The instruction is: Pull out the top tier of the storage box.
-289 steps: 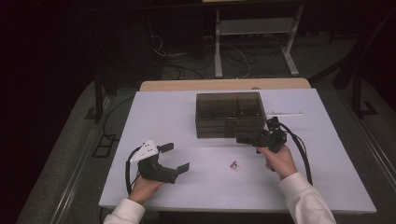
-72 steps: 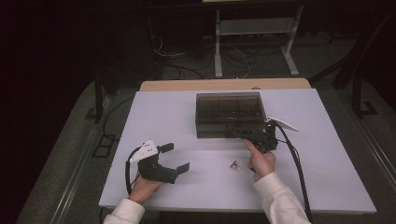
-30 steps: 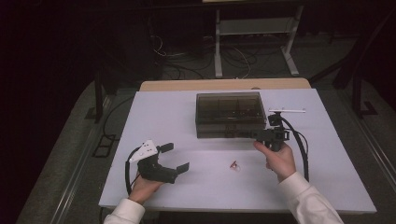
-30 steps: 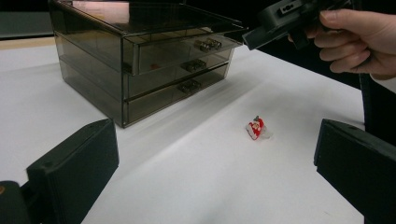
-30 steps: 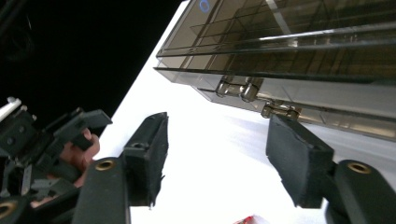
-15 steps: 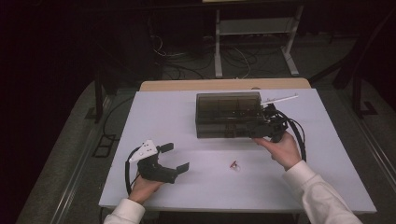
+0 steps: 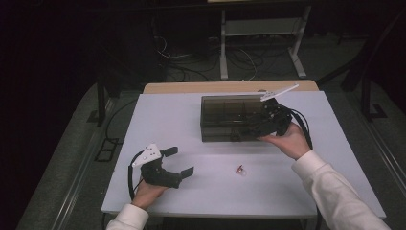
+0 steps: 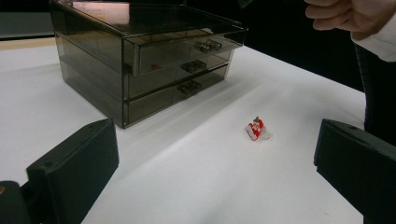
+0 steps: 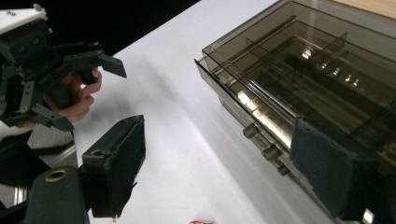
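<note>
Drawer box at table's far middle, small wrapped piece on table before it

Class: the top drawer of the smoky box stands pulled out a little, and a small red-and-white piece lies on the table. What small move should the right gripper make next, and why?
Probably down to the red-and-white piece. The right gripper is by the drawer box, jaws open and empty; the top drawer stands slightly out, and the piece lies loose on the table.
</note>
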Available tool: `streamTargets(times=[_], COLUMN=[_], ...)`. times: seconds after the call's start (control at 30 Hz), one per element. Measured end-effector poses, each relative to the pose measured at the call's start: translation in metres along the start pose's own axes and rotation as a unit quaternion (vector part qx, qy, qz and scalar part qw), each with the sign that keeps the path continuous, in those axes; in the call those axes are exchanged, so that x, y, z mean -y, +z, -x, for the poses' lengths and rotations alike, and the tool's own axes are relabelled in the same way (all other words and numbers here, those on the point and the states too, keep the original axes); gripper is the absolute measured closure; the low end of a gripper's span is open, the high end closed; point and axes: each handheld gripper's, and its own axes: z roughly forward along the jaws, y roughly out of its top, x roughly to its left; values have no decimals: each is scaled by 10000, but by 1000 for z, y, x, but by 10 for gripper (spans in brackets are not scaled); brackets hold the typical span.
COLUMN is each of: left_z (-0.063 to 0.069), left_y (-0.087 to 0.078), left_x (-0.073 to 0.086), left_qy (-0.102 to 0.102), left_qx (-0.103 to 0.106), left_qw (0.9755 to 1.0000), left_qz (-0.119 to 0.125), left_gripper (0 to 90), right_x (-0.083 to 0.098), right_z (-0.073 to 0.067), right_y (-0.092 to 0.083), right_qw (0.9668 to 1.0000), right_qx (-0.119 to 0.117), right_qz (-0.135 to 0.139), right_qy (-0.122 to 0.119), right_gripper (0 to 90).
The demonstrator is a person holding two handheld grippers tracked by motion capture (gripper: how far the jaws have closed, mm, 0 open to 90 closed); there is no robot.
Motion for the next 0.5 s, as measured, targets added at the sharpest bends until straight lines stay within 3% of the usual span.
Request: streamTargets(times=[0.2,0.5], left_z=[0,0], left_y=[0,0], left_x=[0,0], left_qy=[-2,-3], left_qx=[-2,-3], left_qw=[10000,10000], left_qz=[-5,-8], left_gripper=[0,0], right_x=[-8,-22], right_z=[3,8], right_y=[2,5], right_qw=[9994,9955], right_qx=[-67,-68], right_qz=[-141,-449], right_qy=[-319,-828], right_gripper=[185,188])
